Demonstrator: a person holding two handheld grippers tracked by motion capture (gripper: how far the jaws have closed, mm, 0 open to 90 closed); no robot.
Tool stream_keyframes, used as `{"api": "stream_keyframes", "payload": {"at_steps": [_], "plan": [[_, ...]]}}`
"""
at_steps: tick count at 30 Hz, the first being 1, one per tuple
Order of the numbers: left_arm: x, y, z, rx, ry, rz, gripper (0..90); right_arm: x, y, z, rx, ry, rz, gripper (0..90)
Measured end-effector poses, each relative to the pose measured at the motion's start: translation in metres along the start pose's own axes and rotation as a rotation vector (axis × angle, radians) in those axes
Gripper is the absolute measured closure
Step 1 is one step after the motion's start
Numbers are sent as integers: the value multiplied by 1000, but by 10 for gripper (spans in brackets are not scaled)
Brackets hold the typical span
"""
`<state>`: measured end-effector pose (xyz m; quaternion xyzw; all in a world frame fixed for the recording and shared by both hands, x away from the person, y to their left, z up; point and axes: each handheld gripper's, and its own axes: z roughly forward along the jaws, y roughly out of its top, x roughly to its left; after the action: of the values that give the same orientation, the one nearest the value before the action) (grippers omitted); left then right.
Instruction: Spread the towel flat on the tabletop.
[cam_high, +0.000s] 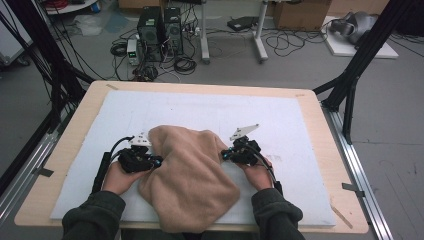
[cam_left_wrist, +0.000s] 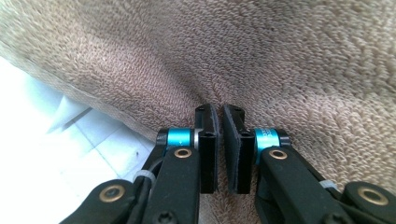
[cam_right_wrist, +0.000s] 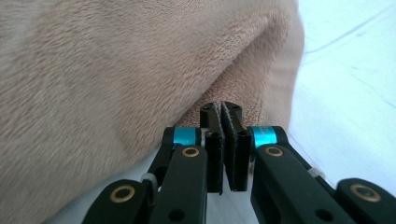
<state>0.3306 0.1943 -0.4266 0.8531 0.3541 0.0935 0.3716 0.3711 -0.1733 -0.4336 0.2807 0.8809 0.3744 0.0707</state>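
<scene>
Tan terry cloth, a towel (cam_high: 192, 175), lies rumpled on the white mat (cam_high: 280, 125) that covers the wooden surface (cam_high: 320, 135); its near end hangs over the mat's near edge, between the person's two dark sleeves. Just left of the towel, the left hand (cam_high: 117, 177) holds the left tongs (cam_high: 155, 162), whose tips meet the towel's left edge. In the left gripper view these tongs (cam_left_wrist: 220, 112) stand almost closed, with only a thin slit between the pads, and a fold of the towel puckers at their tips, so they are pinching the cloth. Just right of the towel, the right hand (cam_high: 257, 175) holds the right tongs (cam_high: 225, 154) against its right edge. In the right gripper view these tongs (cam_right_wrist: 221, 108) are pressed together on the towel's folded hem. Beyond the towel, the mat lies bare to the far edge
</scene>
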Motion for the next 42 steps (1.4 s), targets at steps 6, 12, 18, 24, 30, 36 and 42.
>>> {"api": "stream_keyframes", "payload": {"at_steps": [6, 12, 18, 24, 30, 36, 42], "plan": [[-2, 1, -9, -28, -19, -9, 844, -9, -12, -40, 2, -75, 4, 881], [3, 5, -26, -142, -56, -58, 787, -28, -26, -70, -7, -146, 57, 867], [21, 20, -21, -191, -42, -116, 611, -31, -26, -60, -27, -101, 98, 571], [36, 30, 7, -145, 9, -170, 476, -33, -25, -31, 58, -58, 116, 518], [34, 25, 32, -7, 36, -105, 658, -32, -26, -26, 56, -39, 84, 807], [32, 27, 20, -22, 38, -85, 838, -34, -21, -32, 66, -1, 68, 837], [37, 39, 0, -115, 78, -96, 847, -48, 2, -46, 59, -22, 36, 838]]}}
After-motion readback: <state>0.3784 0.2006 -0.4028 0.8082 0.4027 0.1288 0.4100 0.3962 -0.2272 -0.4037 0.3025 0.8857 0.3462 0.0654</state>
